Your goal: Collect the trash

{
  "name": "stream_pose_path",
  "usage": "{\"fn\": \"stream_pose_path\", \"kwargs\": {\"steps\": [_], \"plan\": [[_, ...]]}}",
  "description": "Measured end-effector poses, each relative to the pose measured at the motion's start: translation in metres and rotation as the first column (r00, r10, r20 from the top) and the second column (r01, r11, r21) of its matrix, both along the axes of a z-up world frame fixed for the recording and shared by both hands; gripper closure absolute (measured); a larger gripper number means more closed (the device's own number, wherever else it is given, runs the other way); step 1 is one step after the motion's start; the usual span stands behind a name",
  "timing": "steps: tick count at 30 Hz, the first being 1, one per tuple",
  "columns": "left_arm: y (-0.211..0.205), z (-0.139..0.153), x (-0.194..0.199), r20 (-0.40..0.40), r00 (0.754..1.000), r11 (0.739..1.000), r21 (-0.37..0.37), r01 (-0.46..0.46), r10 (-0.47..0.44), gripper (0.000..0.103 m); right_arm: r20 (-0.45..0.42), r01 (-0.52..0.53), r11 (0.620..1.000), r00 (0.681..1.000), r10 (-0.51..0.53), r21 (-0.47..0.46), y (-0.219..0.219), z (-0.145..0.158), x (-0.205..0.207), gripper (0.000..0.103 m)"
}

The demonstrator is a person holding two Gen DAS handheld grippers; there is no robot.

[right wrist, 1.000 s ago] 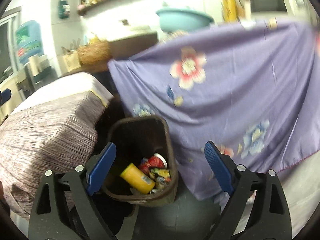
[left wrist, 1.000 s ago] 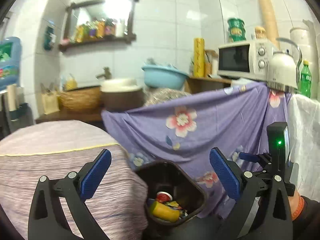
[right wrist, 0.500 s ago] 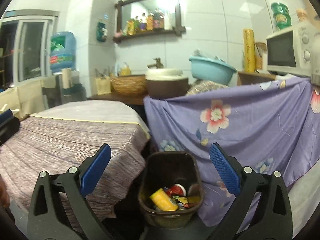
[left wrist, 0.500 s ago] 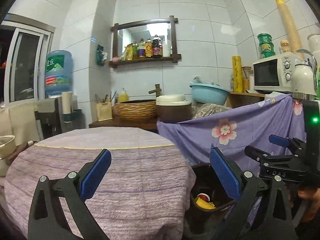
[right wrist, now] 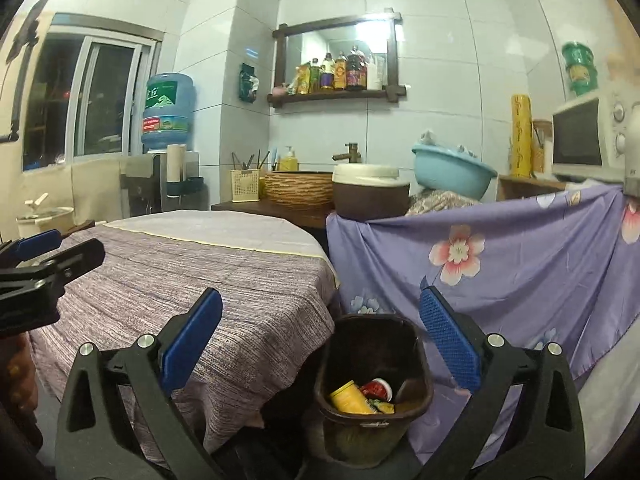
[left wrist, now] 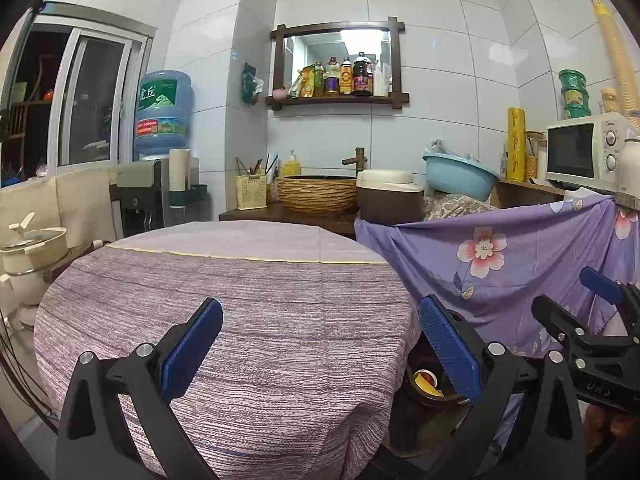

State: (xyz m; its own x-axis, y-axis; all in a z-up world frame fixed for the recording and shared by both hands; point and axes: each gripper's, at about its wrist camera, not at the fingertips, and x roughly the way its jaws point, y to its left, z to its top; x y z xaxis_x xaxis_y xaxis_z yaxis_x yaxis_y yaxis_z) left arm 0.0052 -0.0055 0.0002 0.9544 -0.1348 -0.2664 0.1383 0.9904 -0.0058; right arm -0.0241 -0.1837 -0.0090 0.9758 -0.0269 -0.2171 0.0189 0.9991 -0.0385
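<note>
Your left gripper (left wrist: pixel 320 352) and right gripper (right wrist: pixel 320 348) are both spread wide and hold nothing; the trash, a yellow container (right wrist: pixel 350 398) among it, lies in the brown bin (right wrist: pixel 374 416) between the round table (right wrist: pixel 224 280) and the floral cloth (right wrist: pixel 520 264); no litter shows on the tabletop, so collecting looks finished; next, scan for strays.

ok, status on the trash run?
Both grippers open, empty: left, right. Bin on floor between table and floral cloth, trash inside. No trash visible on table. Nothing blocking.
</note>
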Motion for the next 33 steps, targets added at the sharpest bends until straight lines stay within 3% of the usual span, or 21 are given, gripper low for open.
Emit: {"fn": "stream_pose_path", "kwargs": {"steps": [33], "plan": [[0.0033, 0.0029, -0.0019, 0.015, 0.998, 0.998, 0.021, -0.064, 0.063, 0.005, -0.006, -0.003, 1.000, 1.000, 0.004, 0.018, -0.0063, -0.0010, 0.0031, 0.006]]}}
